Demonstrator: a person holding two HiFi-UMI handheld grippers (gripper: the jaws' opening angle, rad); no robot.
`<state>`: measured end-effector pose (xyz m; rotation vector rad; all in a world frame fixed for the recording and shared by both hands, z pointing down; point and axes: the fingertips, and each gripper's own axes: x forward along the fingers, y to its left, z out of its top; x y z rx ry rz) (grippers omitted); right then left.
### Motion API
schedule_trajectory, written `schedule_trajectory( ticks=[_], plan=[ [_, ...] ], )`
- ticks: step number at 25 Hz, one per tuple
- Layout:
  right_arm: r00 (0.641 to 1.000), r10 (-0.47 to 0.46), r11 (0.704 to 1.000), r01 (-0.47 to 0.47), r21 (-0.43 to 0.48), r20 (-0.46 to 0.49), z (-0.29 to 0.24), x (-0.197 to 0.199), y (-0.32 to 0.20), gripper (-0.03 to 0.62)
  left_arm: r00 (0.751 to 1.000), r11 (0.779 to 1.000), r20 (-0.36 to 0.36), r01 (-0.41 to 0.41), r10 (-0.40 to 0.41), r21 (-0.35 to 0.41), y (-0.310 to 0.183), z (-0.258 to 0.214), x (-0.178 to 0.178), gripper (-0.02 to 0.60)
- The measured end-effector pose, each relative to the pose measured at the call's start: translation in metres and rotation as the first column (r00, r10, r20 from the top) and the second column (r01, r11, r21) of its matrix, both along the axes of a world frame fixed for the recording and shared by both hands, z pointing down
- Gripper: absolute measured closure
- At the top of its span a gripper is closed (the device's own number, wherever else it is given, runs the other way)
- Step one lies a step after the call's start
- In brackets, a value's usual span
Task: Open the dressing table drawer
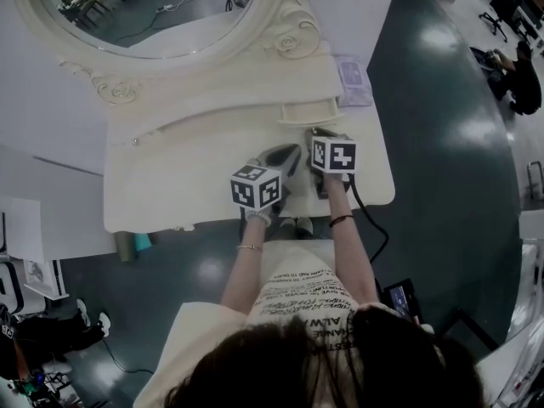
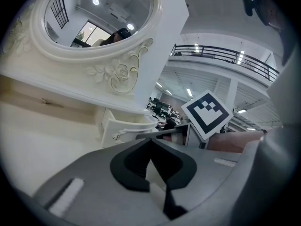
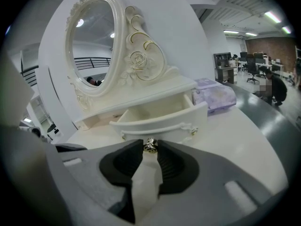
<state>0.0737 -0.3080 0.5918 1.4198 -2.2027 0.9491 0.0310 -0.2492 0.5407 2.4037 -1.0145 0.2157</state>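
The cream dressing table (image 1: pixel 170 177) has a small drawer (image 1: pixel 310 111) on the right under the oval mirror (image 1: pixel 153 7), and it stands pulled out. In the right gripper view the drawer's curved front (image 3: pixel 160 121) is just ahead, its inside showing. My right gripper (image 3: pixel 150 147) is shut on the small metal knob (image 3: pixel 150 145) at the middle of that front. My left gripper (image 2: pixel 151 141) hovers over the tabletop beside it, its tips together with nothing between them. From there the drawer (image 2: pixel 124 128) shows sideways, next to the right gripper's marker cube (image 2: pixel 207 113).
A purple patterned packet (image 3: pixel 215 97) lies on the tabletop to the right of the drawer, at the back corner (image 1: pixel 353 79). A second, shut drawer front (image 1: pixel 136 141) runs along the left. A person crouches far off at the right (image 1: pixel 518 79).
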Motion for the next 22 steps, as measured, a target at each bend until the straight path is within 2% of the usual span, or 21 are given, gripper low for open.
schedule_trajectory(
  ticks=[12,17,22],
  plan=[
    [0.999,-0.002,1.0,0.002,0.011,0.032,-0.007,0.004,0.006,0.484,1.0,1.0,-0.002,-0.013,0.013,-0.003,0.002,0.001,0.004,0.583],
    [0.998,-0.052,0.998,0.051,0.024,0.046,-0.015,0.005,0.011,0.484,1.0,1.0,-0.005,-0.02,0.02,-0.003,0.002,0.002,0.007,0.583],
    [0.99,-0.14,0.987,0.139,0.083,0.005,-0.03,0.006,0.015,0.495,1.0,1.0,-0.017,-0.017,0.017,0.003,0.0,-0.004,0.005,0.583]
  ],
)
